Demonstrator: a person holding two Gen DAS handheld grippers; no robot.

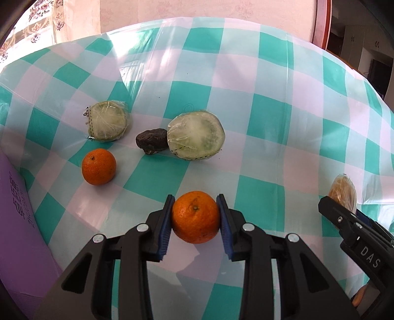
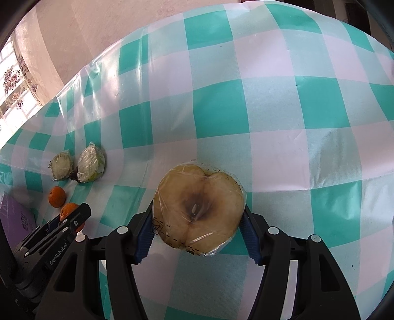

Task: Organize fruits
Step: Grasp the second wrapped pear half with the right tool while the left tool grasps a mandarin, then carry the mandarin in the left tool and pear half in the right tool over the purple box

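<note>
- A teal-and-white checked cloth (image 1: 258, 118) covers the table; a pale wall and a patterned curtain (image 1: 39, 22) stand behind it.
- The left gripper (image 1: 195, 217) has its blue pads pressed on both sides of an orange (image 1: 195, 216), which sits between the fingertips, stem end facing the camera.
- Ahead of the left fingers and to their left, a second orange (image 1: 99, 166) lies on the cloth, well apart from the held one.
- Farther ahead lie two wrapped green halves, cut faces toward the camera: a small half (image 1: 108, 121) beyond the second orange, and a big half (image 1: 196, 136) almost straight ahead of the fingertips.
- A dark lump (image 1: 151, 141) sits between the two halves, touching the big one; what it is cannot be told.
- A purple box (image 1: 17, 221) lies at the left of the left fingers.
- The right gripper (image 2: 198, 216) clamps a wrapped pear half (image 2: 198, 206) between its pads, browned cut face and core toward the camera.
- The pear fills the gap between the right fingers; whether it touches the cloth cannot be told.
- From the right wrist, the left gripper shows far to the left of the fingers, with both oranges and the green halves beyond it.
</note>
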